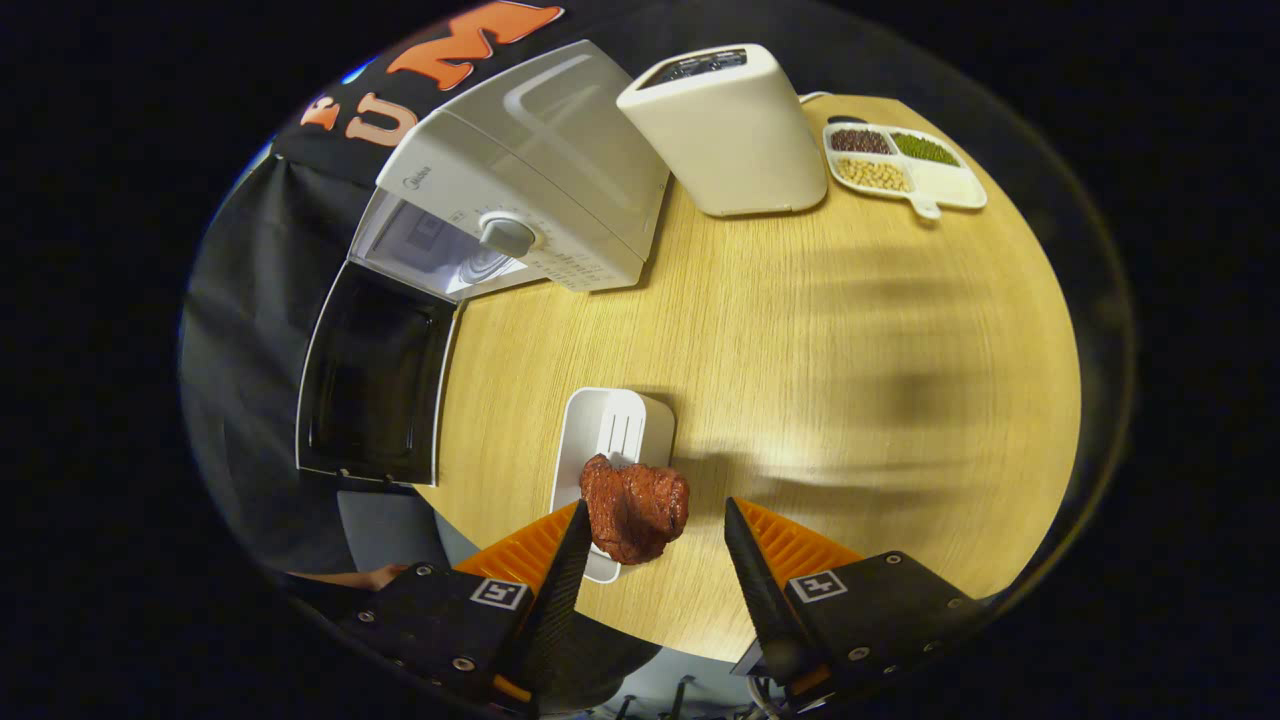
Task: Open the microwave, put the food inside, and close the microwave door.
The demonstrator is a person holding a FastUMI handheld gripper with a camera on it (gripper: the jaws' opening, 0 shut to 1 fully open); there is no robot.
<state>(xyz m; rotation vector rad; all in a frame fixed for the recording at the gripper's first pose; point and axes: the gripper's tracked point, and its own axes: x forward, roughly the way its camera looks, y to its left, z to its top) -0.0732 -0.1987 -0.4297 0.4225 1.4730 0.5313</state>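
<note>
The claw (655,545) hangs with its fingers spread wide, a brown chunk of meat (634,508) lying in the white rectangular tray (612,430) just ahead of them. Beyond lies bare round wooden surface (820,380). The white microwave (520,200) has its dark-glass door (375,385) swung fully down, cavity mouth unblocked. A tall cream appliance (735,135) stands just beside it.

Round wooden table (800,330), pale grain, partly in shadow. Microwave (530,190) at 11 o'clock, door hanging open past the table's edge. Tall cream appliance (730,135) at 12. White divided dish (905,165) of beans and grains at 1. White tray (612,430) at 7, near edge, reddish-brown meat (635,510) on it, just ahead of the spread fingers of the gripper (655,545).
</note>
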